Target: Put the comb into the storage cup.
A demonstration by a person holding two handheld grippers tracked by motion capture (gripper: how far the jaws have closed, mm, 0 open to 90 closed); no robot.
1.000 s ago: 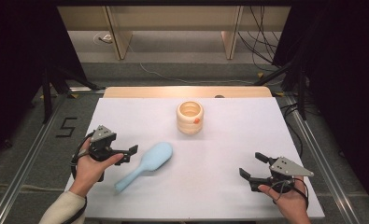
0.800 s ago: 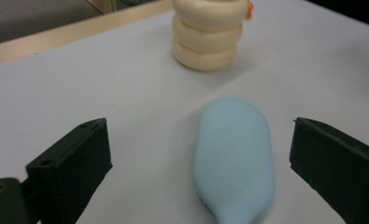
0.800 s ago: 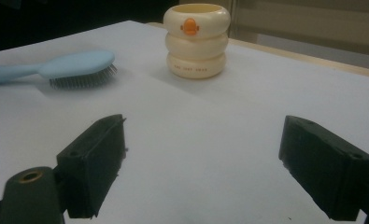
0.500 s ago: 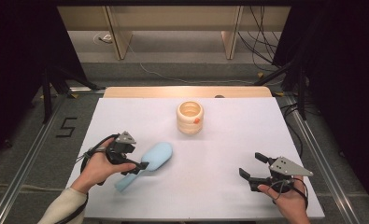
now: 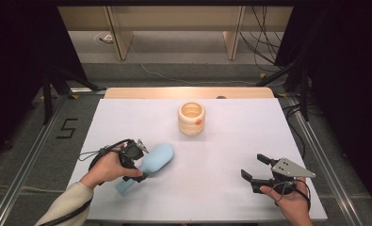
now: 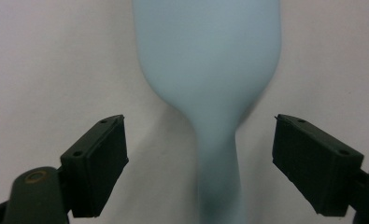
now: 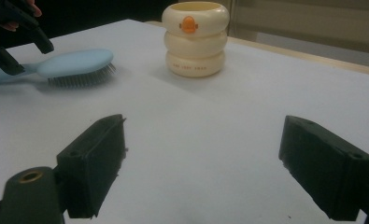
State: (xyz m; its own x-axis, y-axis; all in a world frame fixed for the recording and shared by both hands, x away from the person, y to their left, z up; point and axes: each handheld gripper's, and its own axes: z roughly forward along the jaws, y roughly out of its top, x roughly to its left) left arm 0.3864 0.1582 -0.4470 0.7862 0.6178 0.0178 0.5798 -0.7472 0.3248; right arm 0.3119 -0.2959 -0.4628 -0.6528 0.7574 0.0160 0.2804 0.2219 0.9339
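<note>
A light blue hairbrush [image 5: 157, 157] lies bristles down on the white table [image 5: 245, 136], handle toward the front left. My left gripper [image 5: 139, 165] hangs over its neck. In the left gripper view the brush [image 6: 210, 70] runs up between the jaws of that gripper [image 6: 198, 135]. They have just been closing, but a gap is left on both sides, so it is open. My right gripper [image 5: 253, 165] rests open at the front right with nothing between its jaws [image 7: 201, 140]. A cream ringed cup [image 5: 191, 118] with an orange mark stands upright at mid-table, also in the right gripper view [image 7: 196, 39] beside the brush [image 7: 74, 63].
A wooden strip [image 5: 188, 92] borders the table's far edge. Metal rails [image 5: 315, 146] run along both sides on the floor, with a "5" mark [image 5: 67, 128] at the left. Cables [image 5: 268, 37] trail at the back right. Bare tabletop lies between the brush and the right gripper.
My left gripper has moved right and slightly down from the table's left edge until it straddles the brush's neck, its jaws narrowing. The right gripper, brush and cup have stayed put.
</note>
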